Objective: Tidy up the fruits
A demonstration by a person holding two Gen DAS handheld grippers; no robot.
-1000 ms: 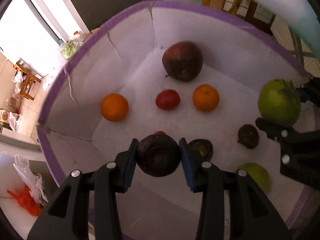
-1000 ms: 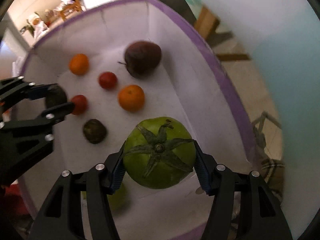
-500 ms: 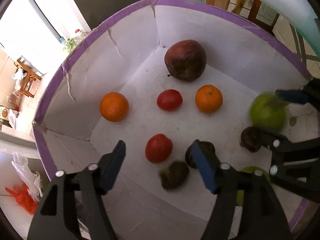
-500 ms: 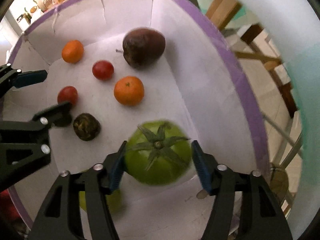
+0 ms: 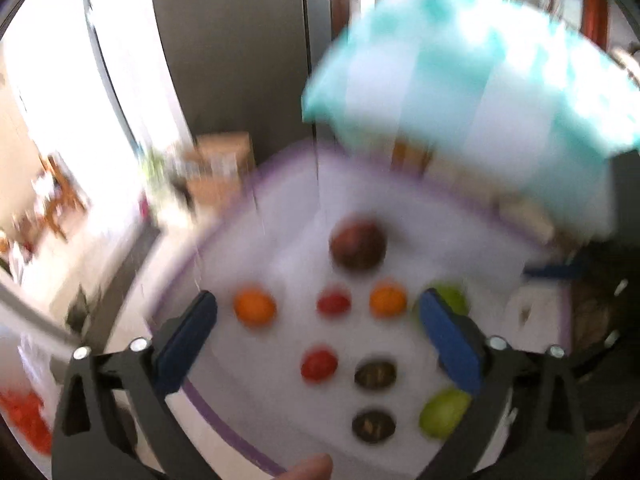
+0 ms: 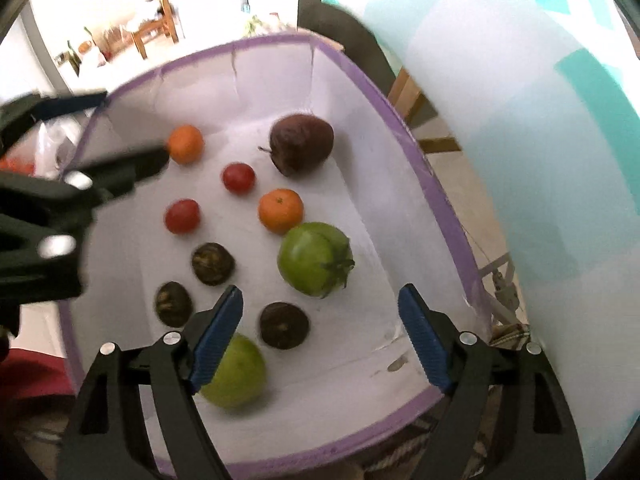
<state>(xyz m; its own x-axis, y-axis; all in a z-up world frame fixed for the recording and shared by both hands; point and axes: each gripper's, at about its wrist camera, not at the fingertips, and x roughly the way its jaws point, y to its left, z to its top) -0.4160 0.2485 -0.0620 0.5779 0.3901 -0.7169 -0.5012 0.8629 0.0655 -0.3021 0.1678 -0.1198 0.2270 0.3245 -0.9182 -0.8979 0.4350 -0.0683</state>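
A white box with a purple rim [image 6: 436, 184] holds the fruits. In the right wrist view a large green tomato [image 6: 314, 258] lies on the floor of the box, beside an orange [image 6: 281, 211]. A dark red fruit [image 6: 301, 143], two red tomatoes [image 6: 238, 177], another orange [image 6: 185, 143], three dark wrinkled fruits [image 6: 213, 263] and a green fruit [image 6: 236, 374] lie around. My right gripper [image 6: 320, 336] is open and empty above the box. My left gripper [image 5: 318, 340] is open and empty, raised above the box; its view is blurred.
A teal and white patterned sheet [image 6: 540, 160] hangs close on the right. A wooden chair [image 6: 404, 92] stands behind the box. A bright room with wooden furniture [image 6: 156, 28] lies beyond. A fingertip [image 5: 308, 468] shows at the bottom of the left wrist view.
My left gripper let go of the dark fruit into the box and drew up and back. My right gripper released the green tomato, which now lies in the box, and also pulled back.
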